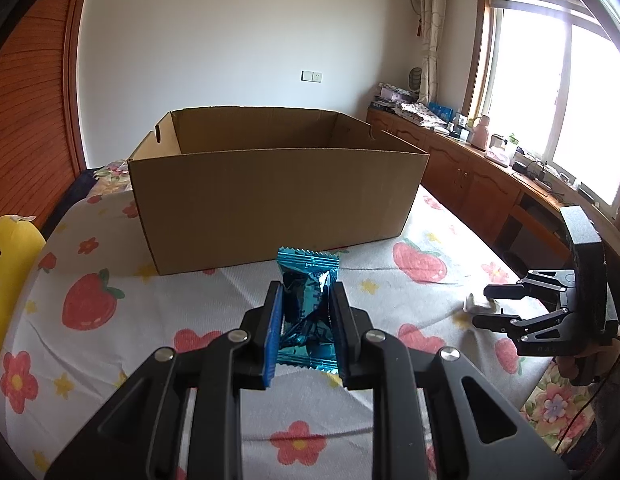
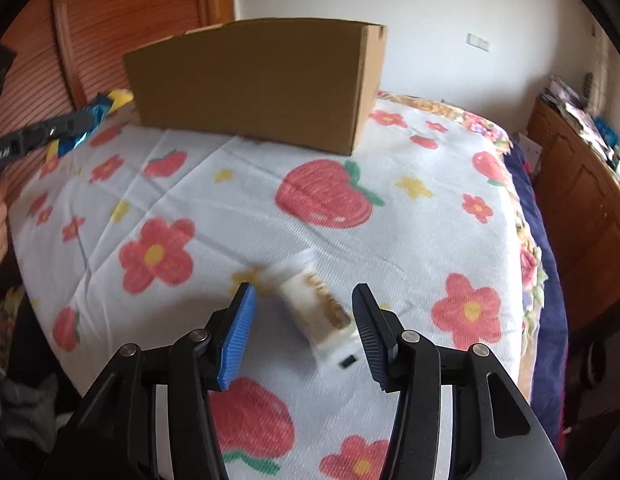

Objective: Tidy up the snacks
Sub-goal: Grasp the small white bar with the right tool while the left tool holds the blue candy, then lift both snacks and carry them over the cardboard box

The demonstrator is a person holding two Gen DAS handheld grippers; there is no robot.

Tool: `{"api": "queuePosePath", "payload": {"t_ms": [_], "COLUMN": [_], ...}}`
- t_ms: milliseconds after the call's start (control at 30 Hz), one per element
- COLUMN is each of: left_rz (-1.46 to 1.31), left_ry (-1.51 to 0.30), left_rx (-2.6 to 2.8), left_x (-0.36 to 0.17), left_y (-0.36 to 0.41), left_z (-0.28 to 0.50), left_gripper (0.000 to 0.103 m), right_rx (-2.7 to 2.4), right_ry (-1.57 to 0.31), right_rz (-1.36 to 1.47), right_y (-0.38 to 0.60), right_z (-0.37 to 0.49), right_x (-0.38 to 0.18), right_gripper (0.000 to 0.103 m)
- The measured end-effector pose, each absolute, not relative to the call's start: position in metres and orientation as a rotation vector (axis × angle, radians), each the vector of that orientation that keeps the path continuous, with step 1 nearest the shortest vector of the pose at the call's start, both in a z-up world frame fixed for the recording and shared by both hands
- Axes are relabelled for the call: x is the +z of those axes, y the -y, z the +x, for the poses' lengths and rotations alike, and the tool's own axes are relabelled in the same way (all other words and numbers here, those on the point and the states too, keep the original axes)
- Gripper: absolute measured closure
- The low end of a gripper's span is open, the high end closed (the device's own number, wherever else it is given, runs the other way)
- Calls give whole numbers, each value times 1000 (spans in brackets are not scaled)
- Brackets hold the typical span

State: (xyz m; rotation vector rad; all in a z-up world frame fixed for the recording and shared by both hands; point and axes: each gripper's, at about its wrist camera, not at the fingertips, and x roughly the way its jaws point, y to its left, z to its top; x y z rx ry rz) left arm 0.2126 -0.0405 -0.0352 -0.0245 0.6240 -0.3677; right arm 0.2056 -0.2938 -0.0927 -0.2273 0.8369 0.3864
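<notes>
My left gripper is shut on a shiny blue snack packet and holds it above the bed, just in front of the open cardboard box. My right gripper is open, its fingers on either side of a white and brown snack packet that lies on the blanket. In the left wrist view the right gripper is at the right, over the white packet. In the right wrist view the left gripper with the blue packet is at the far left, near the box.
The bed is covered by a white blanket with strawberries and flowers. A yellow cushion lies at the left edge. Wooden cabinets with clutter run along the window on the right. A wooden wardrobe stands behind the box.
</notes>
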Motion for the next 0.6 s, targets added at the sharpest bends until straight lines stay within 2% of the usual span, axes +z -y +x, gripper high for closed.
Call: {"api": "queuePosePath", "payload": {"t_ms": [67, 200, 233, 300, 600], "left_rz": [-28, -19, -17, -14, 23], "left_ry": [-625, -622, -621, -619, -578], "left_rx": [-370, -372, -373, -370, -367], "left_x": [-35, -35, -35, -34, -10], "left_y": [40, 40, 40, 40, 41], "left_z": [214, 214, 215, 215, 240], "left_gripper": [82, 82, 82, 82, 82], "right_rx": [387, 366, 366, 360, 401], "right_ry": [-842, -857, -857, -859, -770], "right_rz": [-239, -214, -196, -186, -191], "right_y": [294, 298, 301, 302, 280], "right_z": [205, 210, 212, 214, 231], "right_x": [-95, -98, -97, -96, -57], "right_gripper": [52, 61, 65, 84, 84]}}
